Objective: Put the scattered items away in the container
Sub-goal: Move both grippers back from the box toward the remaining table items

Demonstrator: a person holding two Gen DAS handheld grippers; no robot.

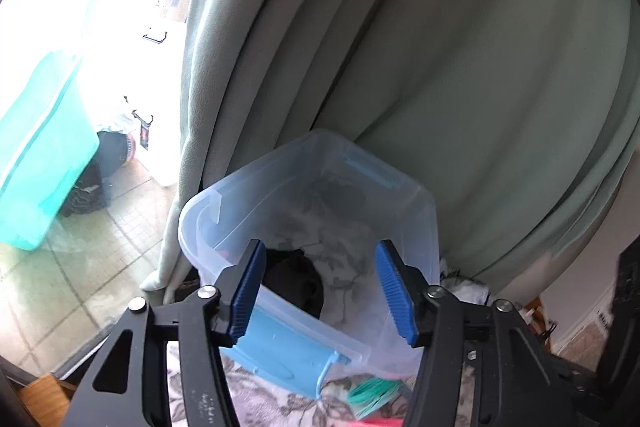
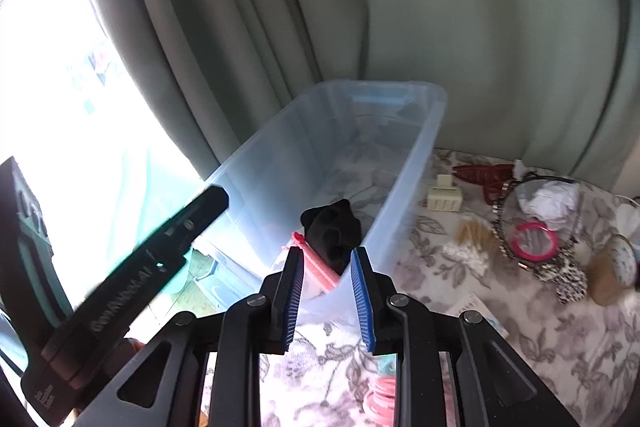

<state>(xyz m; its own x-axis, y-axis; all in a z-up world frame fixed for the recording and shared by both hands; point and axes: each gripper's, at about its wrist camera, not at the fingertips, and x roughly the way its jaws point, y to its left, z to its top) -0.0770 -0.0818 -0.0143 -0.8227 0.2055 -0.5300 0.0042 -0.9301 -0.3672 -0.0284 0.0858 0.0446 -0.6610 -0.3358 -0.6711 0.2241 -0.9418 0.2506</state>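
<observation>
Sitting on a floral cloth [image 2: 440, 291] before a green curtain [image 2: 440, 7], the clear plastic container [image 2: 424, 155] holds a black item [image 2: 334, 227] and a pink comb [image 2: 316, 263] at its near end. The left gripper [image 1: 320, 293] hangs over it, jaws parted and empty. The right gripper [image 2: 326, 297], jaws narrowly apart and gripping nothing, hovers at the near rim, while a red hair claw [image 2: 480, 175], pink ring [image 2: 534, 239] and cream clip [image 2: 444, 197] lie scattered to the right.
</observation>
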